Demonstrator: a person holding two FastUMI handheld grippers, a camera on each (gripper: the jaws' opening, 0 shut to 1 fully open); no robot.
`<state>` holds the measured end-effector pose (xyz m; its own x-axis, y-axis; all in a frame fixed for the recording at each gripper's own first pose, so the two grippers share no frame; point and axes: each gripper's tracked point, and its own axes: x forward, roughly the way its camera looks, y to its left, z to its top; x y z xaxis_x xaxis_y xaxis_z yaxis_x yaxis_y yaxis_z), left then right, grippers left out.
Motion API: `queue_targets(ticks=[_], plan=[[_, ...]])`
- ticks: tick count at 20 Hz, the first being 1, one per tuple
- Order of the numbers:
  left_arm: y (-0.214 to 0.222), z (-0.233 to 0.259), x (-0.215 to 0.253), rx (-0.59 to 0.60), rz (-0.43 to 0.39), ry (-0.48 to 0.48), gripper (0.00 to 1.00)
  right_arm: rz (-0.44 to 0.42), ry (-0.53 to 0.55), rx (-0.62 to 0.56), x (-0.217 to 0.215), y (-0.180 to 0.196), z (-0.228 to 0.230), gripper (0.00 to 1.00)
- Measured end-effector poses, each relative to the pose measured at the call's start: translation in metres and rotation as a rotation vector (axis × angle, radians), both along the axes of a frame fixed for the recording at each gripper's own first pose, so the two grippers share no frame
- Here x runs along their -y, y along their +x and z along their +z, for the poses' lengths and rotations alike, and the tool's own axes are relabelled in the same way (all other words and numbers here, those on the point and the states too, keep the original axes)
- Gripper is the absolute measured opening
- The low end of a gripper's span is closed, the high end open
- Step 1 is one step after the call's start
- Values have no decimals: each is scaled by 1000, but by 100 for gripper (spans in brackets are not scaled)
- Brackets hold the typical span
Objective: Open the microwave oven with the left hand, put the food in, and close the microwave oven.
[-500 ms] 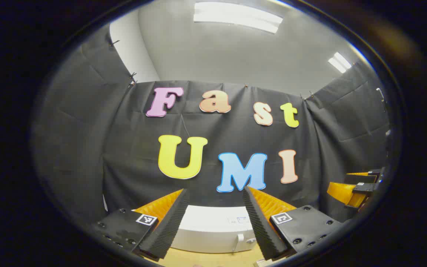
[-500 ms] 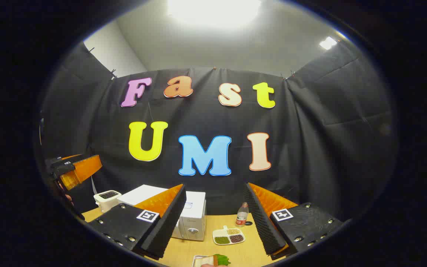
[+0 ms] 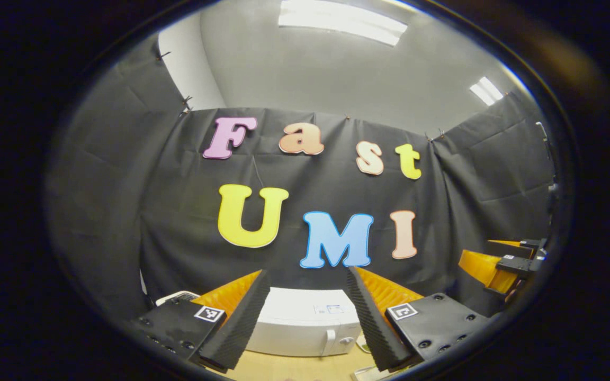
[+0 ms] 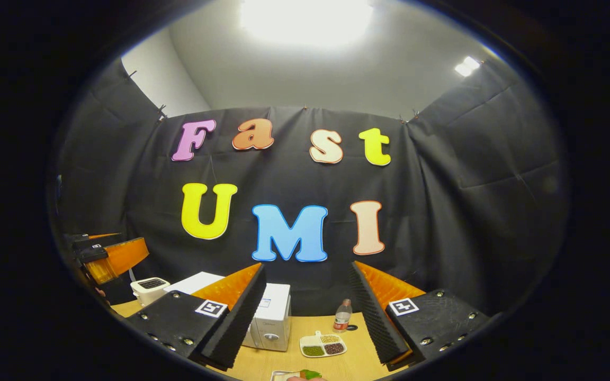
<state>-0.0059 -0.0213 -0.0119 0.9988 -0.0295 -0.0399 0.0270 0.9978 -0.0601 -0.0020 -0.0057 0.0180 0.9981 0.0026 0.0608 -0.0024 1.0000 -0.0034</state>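
Microwave (image 3: 305, 325) shows more w/ left tool (image 3: 307, 317) tipped down since.

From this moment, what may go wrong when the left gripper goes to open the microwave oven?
1. The left gripper is open and apart from the microwave oven, whose door looks shut; it might miss the slim handle.
2. A bottle and a divided dish stand beside the oven; the food might knock them.

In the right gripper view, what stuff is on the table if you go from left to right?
Toaster → microwave oven → divided dish of beans → bottle.
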Motion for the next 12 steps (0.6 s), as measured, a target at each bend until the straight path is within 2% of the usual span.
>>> queue_targets(ticks=[3, 8, 12], plan=[[2, -4, 5, -7, 0, -6, 97, -3, 43, 29, 6, 0, 8, 95], [6, -16, 23, -4, -33, -32, 95, -29, 47, -7, 19, -1, -9, 95], [16, -50, 30, -36, -26, -31, 96, -31, 28, -28, 29, 0, -24, 95]])
